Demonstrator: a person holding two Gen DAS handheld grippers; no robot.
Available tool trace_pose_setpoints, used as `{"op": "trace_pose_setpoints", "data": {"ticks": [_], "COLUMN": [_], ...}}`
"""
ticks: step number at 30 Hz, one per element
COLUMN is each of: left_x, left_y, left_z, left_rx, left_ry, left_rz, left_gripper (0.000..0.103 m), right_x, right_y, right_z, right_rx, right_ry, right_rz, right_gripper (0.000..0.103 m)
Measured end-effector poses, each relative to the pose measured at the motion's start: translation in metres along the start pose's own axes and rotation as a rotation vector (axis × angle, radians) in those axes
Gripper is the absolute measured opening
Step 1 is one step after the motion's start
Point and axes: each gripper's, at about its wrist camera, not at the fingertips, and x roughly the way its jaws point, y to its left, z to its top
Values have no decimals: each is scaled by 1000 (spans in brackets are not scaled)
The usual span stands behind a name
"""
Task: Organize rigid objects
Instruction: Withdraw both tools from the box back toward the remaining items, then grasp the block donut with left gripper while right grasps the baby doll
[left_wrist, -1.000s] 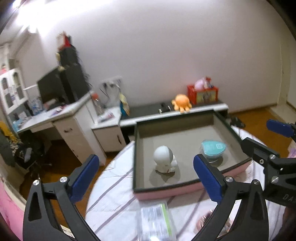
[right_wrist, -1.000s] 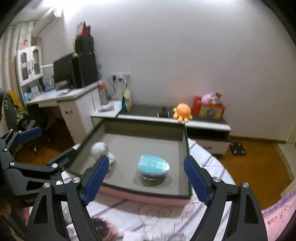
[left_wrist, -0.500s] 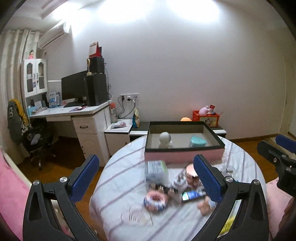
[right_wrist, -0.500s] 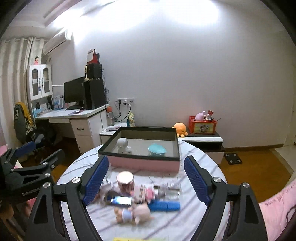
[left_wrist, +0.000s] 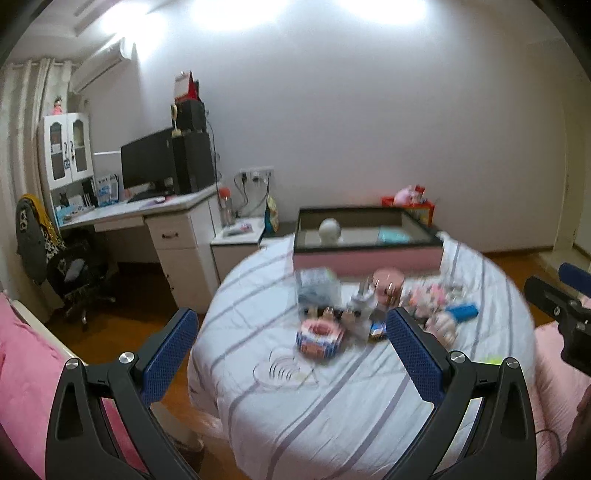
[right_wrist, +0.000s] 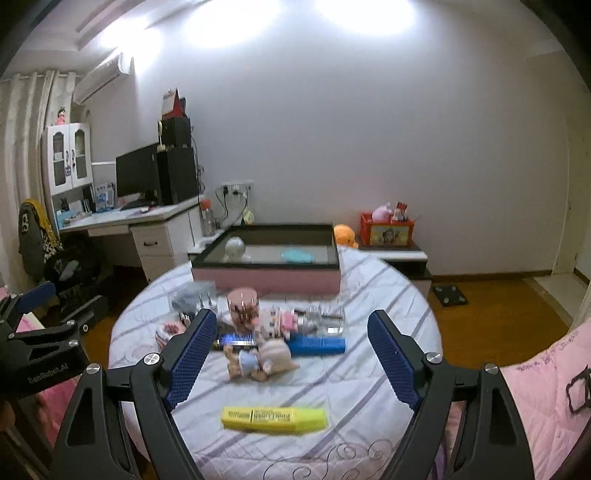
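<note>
Both hand-held grippers empty, jaws spread wide: left hand-held gripper (left_wrist: 291, 343), right hand-held gripper (right_wrist: 291, 354). Nothing between the blue, cross-hatched pads (right_wrist: 190, 356) of either.

Round bench (right_wrist: 369, 295) under a quilted white cloth with lilac stripes. At its far edge, a shallow pink-sided tray (right_wrist: 266, 280) with a dark rim, already holding a white round figurine (right_wrist: 235, 248) toward its left and a teal lidded container (right_wrist: 297, 255) toward its right. Loose clutter in a band across the bench's middle, short of the tray: pink cylindrical jar (right_wrist: 242, 306), doll (right_wrist: 264, 360) lying on its side, blue ribbed bar (right_wrist: 317, 346), clear plastic box (left_wrist: 317, 288), pink-and-blue ring-shaped toy (left_wrist: 319, 338), white plug-like piece (left_wrist: 362, 301). Several blurred, so finer detail not readable.

Nearest of all, a yellow highlighter (right_wrist: 274, 419): hard, smooth plastic, flattened barrel, printed label. Lying just ahead of and below the right jaws, roughly centred between them, long axis running side to side, across the line of approach. Right hand clearly the closer one; in the left view only a sliver of yellow at the far right. Probable next pick, though a grasp across the barrel likely calls for turning the wrist so the pads close on the narrow sides rather than the ends.
</note>
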Motion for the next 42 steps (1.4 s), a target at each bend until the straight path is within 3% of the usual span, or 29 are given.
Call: {"op": "trace_pose_setpoints", "data": {"ticks": [4, 15, 19, 26, 29, 38, 39, 40, 42], "left_x": [30, 94, 116, 130, 137, 158, 161, 164, 166], "left_y": [3, 13, 9, 6, 5, -15, -17, -18, -18], "left_z": [-15, -35, -39, -36, -35, -22, -21, -22, -23], "left_rx": [15, 27, 27, 50, 49, 89, 90, 89, 67], "left_ry": [102, 249, 305, 318, 329, 347, 352, 368, 370], "left_rz": [-17, -31, -63, -96, -107, -142, -150, -163, -205], "left_gripper": [103, 103, 103, 103, 103, 102, 96, 81, 65], "right_x": [27, 129, 145, 155, 163, 157, 156, 155, 151], "right_y": [4, 15, 16, 25, 32, 15, 13, 11, 7], "right_z": [-19, -52, -48, -47, -52, -51, -52, -52, -51], "right_rx": [-13, 13, 19, 23, -22, 42, 44, 47, 62], "right_ry": [84, 331, 357, 420, 431, 381, 381, 382, 377], "right_rz": [2, 46, 76, 140, 111, 155, 152, 152, 159], "right_gripper": [85, 85, 85, 86, 86, 82, 82, 82, 82]}}
